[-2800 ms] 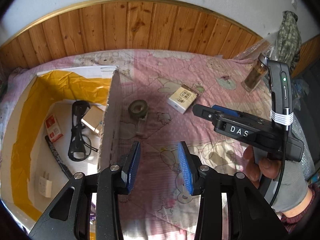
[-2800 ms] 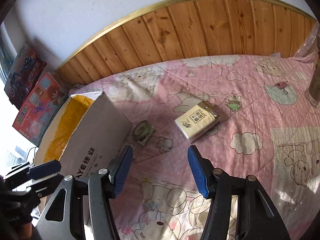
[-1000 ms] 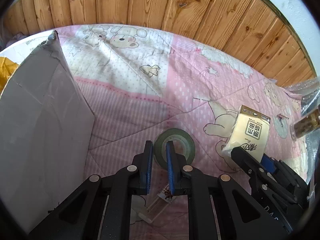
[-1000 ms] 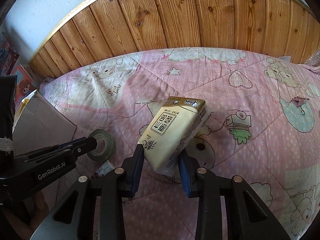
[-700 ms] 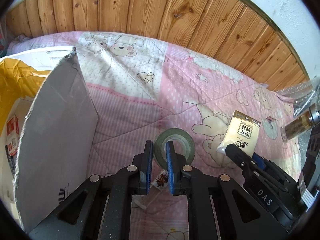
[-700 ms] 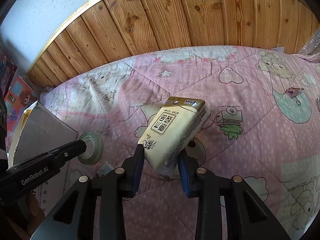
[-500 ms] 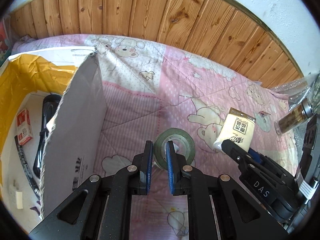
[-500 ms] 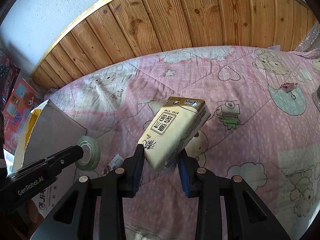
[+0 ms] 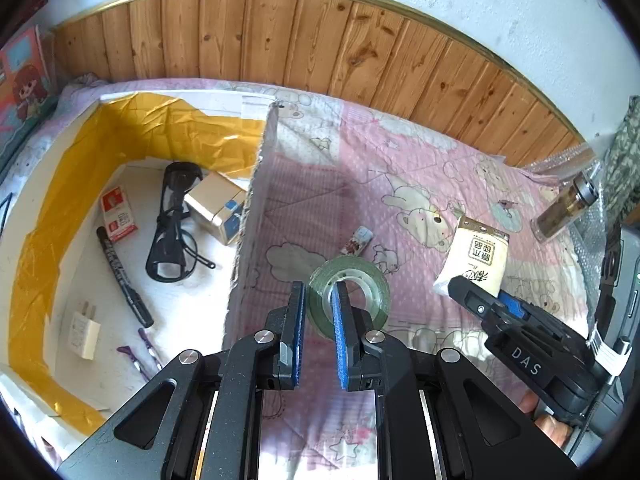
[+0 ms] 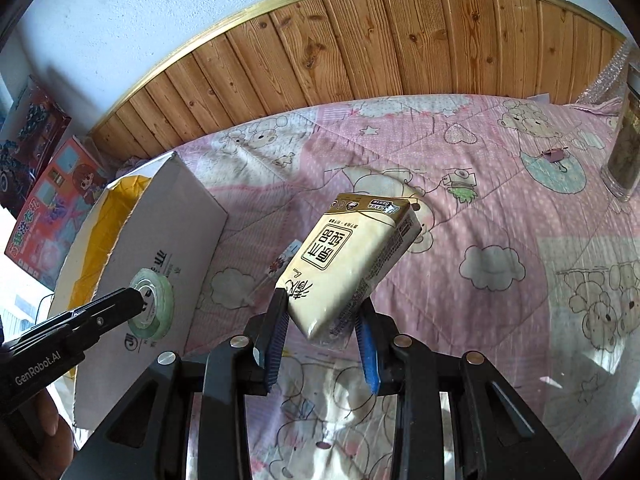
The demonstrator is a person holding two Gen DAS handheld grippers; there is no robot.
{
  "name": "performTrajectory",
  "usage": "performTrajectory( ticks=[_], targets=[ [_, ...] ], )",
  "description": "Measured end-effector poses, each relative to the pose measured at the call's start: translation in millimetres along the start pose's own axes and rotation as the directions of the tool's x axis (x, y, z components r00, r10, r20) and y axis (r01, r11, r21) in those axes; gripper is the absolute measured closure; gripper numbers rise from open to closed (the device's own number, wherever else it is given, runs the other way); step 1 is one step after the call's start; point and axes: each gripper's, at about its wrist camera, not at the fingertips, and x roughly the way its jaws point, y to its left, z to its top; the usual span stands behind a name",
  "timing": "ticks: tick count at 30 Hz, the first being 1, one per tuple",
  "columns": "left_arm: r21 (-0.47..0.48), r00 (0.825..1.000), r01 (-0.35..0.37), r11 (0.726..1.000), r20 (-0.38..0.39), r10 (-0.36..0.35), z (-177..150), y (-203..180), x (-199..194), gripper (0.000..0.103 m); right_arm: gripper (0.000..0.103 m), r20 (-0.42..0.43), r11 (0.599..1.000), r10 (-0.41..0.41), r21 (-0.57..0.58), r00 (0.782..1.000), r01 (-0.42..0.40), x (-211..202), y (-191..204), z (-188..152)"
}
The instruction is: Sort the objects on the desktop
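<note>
Left gripper (image 9: 318, 312) was clamped on the tape roll (image 9: 349, 295), held in the air just right of the cardboard box (image 9: 245, 216); right gripper (image 10: 322, 320) was clamped on the tissue pack (image 10: 352, 264), raised above the pink quilt (image 10: 500, 208). Inside the box already lay a charger (image 9: 83, 332), pen (image 9: 122, 276), glasses (image 9: 172, 228) and two small cartons. Sorting looked partly done: both held things still had to go in, and farther off a small tube (image 9: 358, 241) and a jar (image 9: 564, 212) remained on the quilt

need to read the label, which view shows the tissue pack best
The right wrist view: the tissue pack fills the centre, label facing the camera, gripped by the right gripper. The left wrist view shows it small, off to the right.
</note>
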Motion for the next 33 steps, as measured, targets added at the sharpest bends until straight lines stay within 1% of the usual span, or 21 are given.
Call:
performTrajectory(
  ticks=[9, 23, 33],
  targets=[
    [0.001, 1.0, 0.0, 1.0, 0.024, 0.0, -17.2, 13.7, -35.4, 0.09, 0.069, 0.015, 0.998, 0.052, -0.037, 0.999, -0.051, -32.3, 29.5, -33.5],
    [-0.005, 0.999, 0.007, 1.0, 0.045, -0.006, -43.6, 35.5, -74.3, 0.09, 0.069, -0.009, 0.993, 0.096, -0.074, 0.995, -0.096, -55.7, 48.6, -74.5],
    [-0.048, 0.998, 0.004, 0.999, 0.06, -0.001, -53.4, 69.3, -96.4, 0.09, 0.069, -0.027, 0.984, 0.137, -0.114, 0.99, -0.139, -72.1, 67.1, -96.7]
  ],
)
